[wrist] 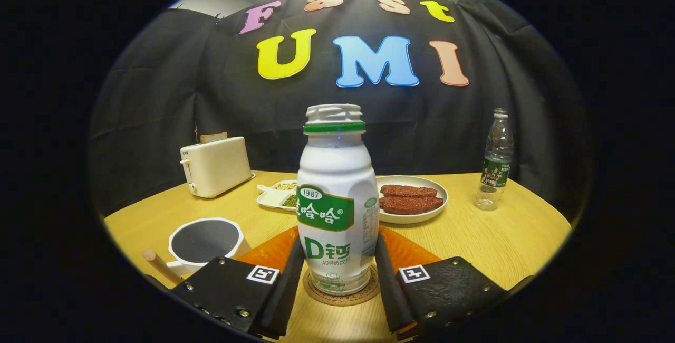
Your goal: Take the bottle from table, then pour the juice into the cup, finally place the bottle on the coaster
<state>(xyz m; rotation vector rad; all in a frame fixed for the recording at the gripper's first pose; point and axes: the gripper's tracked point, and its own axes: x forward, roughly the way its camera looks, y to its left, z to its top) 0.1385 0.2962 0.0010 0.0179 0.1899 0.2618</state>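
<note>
Between your two fingers (287, 285) stands the white bottle (336, 200), upright on the round coaster (343, 295). Your gripper (337, 279) hugs its sides, though firm pressing is hard to tell. Left of the fingers sits the cup (203, 243).

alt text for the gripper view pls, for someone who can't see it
A white bottle stands upright on a round coaster between the gripper fingers, which sit close at its sides. A white cup stands beside the left finger on the wooden table; beyond are a toaster, a plate of dark slices and a clear water bottle.
</note>
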